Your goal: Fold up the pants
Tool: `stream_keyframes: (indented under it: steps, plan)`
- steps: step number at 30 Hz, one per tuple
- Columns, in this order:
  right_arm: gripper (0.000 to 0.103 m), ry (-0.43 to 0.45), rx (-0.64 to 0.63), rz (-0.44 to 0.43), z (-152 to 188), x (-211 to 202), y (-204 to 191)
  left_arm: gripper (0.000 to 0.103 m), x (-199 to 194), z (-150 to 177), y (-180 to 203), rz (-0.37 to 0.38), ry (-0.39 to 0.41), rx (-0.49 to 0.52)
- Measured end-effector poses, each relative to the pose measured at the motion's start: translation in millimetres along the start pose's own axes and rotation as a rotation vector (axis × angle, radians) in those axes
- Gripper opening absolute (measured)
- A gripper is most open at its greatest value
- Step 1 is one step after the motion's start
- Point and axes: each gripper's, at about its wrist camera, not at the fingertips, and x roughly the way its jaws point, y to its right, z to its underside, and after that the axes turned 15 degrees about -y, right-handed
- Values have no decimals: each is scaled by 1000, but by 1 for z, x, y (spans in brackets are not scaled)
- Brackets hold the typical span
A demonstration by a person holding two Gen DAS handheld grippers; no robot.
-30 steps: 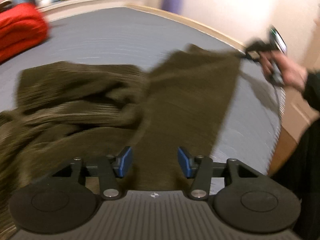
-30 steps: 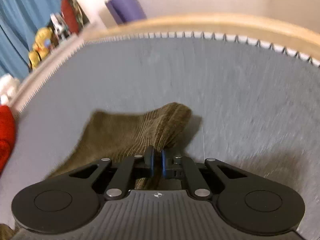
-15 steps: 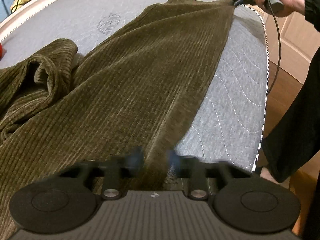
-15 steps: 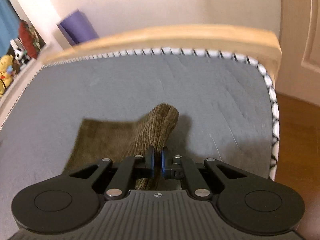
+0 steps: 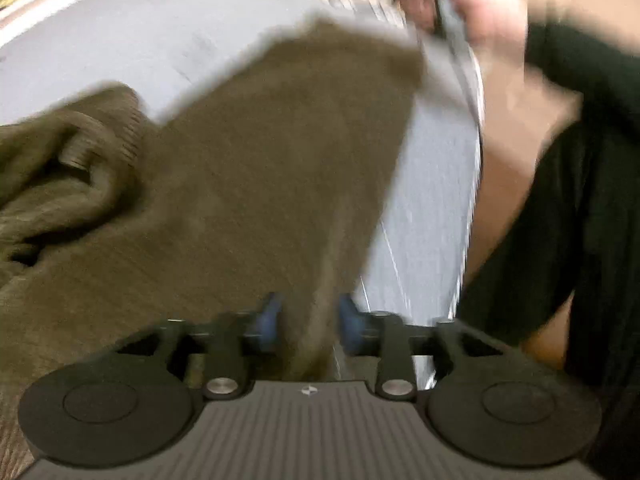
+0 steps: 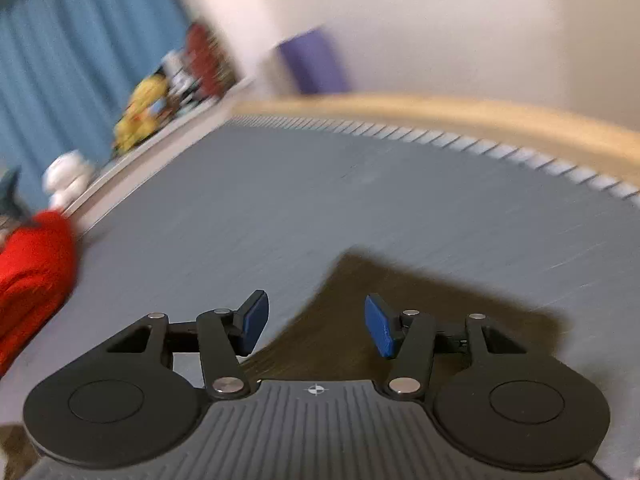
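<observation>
Left wrist view, heavy blur: bunched part of the pants (image 5: 256, 184) sits mid-left of the frame, the flat olive-brown leg runs from lower centre up to the upper centre, all lying on the grey mattress (image 5: 432, 208). My left claw (image 5: 307, 322) is at bottom centre, blue pads apart with a gap, a ridge of the fabric running up between them; too blurred to say if the pads touch it, so not pinching as far as I can see. Right of the leg is a bare grey strip of mattress with a stitched edge, then my dark-sleeved arm (image 5: 580, 168) fills the right side; my right hand (image 5: 492, 20) is a blur in the upper right, above the leg's far corner. Right wrist view: red bundle (image 6: 32, 276) at left edge on the mattress, blue curtain (image 6: 72, 60) upper left, soft toys (image 6: 140, 112) along a ledge below it, purple roll (image 6: 312, 64) upper centre against the wall. My right claw (image 6: 316, 326) at bottom centre is spread wide, holding nothing; the dark pants end lies flat on the mattress under and past the pads, toward lower right. Wooden bed frame (image 6: 480, 116) curves across the upper right.
</observation>
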Motion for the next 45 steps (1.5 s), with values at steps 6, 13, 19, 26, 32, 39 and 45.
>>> stream_keyframes:
  steps: [6,13,19,26,32,39,45]
  plan:
    - [62,-94,37,37,-8,62,-21,54,-66,12,-72,-109,248,-354]
    - [38,-82,-92,311,-16,120,-39,56,-122,66,-143,-325,352,-753]
    - [4,11,-20,371,-30,124,-30,56,-155,102,-177,-455,357,-926]
    - [2,51,-6,360,-31,122,-21,56,-151,134,-203,-424,234,-1047]
    - [43,94,-88,227,-23,92,-55,39,-91,178,-241,-400,-46,-1109]
    - [55,108,-248,-11,-1,39,-119,39,-133,163,-207,-556,76,-1050]
    - [61,145,-428,-165,23,-21,-163,39,-152,143,-163,-420,219,-843]
